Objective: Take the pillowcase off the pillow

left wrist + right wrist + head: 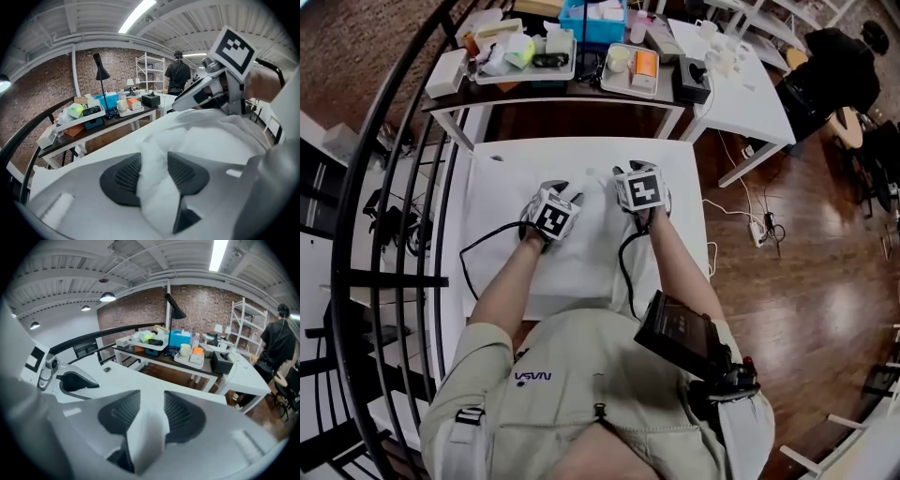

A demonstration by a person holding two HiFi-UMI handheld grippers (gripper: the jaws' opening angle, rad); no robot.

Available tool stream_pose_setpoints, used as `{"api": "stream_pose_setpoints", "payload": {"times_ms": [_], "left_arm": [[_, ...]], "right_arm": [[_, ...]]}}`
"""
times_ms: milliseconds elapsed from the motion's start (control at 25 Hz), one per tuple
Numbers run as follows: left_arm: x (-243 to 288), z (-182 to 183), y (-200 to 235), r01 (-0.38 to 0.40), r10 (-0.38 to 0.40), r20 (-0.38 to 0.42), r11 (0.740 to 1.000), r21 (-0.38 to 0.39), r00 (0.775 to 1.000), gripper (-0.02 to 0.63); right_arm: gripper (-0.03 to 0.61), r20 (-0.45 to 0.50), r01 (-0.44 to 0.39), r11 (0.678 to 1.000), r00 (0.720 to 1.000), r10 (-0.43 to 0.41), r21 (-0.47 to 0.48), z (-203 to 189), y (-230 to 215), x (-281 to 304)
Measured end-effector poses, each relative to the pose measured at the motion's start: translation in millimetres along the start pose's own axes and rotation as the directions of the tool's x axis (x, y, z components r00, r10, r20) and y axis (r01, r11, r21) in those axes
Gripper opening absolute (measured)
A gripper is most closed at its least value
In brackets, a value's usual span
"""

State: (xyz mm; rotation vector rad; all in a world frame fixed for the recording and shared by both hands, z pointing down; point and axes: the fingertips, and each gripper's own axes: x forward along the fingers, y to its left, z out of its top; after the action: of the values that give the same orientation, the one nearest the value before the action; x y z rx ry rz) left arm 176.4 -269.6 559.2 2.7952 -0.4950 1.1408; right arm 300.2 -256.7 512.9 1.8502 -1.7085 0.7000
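Our left gripper [153,172] is closed part-way on a thick, bunched fold of the white pillowcase [586,258], with cloth filling the gap from pad to pad. Our right gripper [152,411] stands half open. A narrower fold sits low between its jaws, but bare table [492,187] shows between the tips, so we judge that nothing is pinched there yet. The pillowcase lies on the white table directly before us, and the pillow inside it cannot be seen on its own.

If the left has caught filling along with cloth, a pull would drag the whole pillow instead of stripping the case. If the right closes on so shallow a fold, the fold may slip out, leaving 1 gripper to pull alone and twist the case. We cannot tell where the opening is.

The 2 grippers sit side by side toward the pillow's far end, near each other but apart, both pitched forward and down. Our left forearm [511,281] and right forearm [673,262] reach out over the table's near edge.
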Motion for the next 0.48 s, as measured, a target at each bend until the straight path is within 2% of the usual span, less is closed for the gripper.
{"api": "stream_pose_setpoints", "payload": {"times_ms": [160,240,400,480], "left_arm": [[-14,-7,-11,-0.029,0.028,0.034,0.998,0.05,0.999,0.108],[-19,-11,-15,-0.041,0.038,0.043,0.997,0.072,0.998,0.075],[-34,-16,-23,-0.056,0.051,0.069,0.995,0.079,0.996,0.039],[-46,-18,-31,-0.052,0.046,0.083,0.996,0.069,0.995,0.031]], "right_arm": [[0.15,-0.014,-0.013,0.999,1.0,0.012,-0.03,-8,13,-1],[0.167,-0.037,-0.044,0.999,0.998,0.043,-0.032,-14,27,-2],[0.167,-0.03,-0.035,0.99,0.999,0.031,-0.137,-9,39,-9],[0.167,-0.052,-0.033,0.987,0.998,0.025,-0.16,-17,44,-11]]}}
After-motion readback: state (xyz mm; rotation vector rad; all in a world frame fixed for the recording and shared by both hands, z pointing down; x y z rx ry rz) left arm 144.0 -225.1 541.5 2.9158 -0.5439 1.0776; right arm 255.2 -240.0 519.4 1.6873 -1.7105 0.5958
